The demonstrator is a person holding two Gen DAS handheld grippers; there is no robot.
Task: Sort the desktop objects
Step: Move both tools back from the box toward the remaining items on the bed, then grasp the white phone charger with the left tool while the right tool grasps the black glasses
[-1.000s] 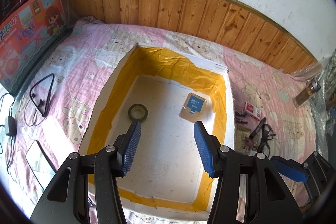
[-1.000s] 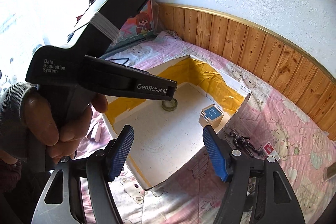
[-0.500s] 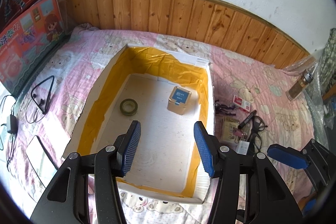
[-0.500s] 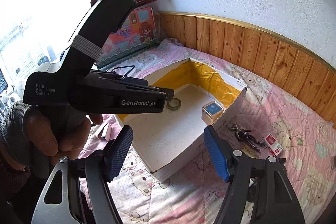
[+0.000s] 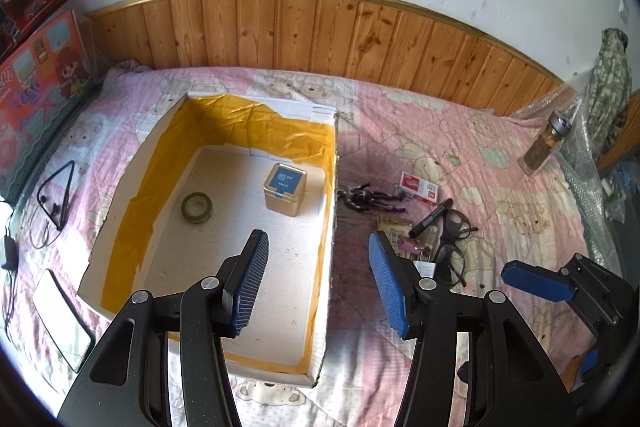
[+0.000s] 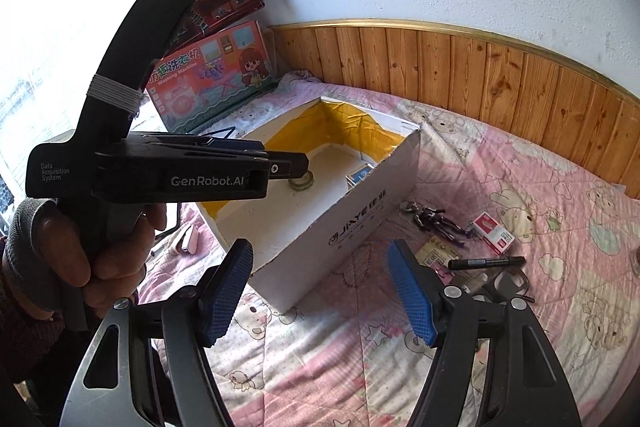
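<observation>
White box (image 5: 326, 247), yellow-lined, holds gold tin (image 5: 285, 189).

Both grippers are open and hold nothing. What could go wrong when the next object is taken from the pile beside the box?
1. The marker, glasses and small packets lie touching or overlapping, so the open right gripper may catch two things or drag the glasses.
2. The box has a tall wall beside the pile; a carried item may hit it.
3. The left gripper hovers close by, so the two may collide.
</observation>
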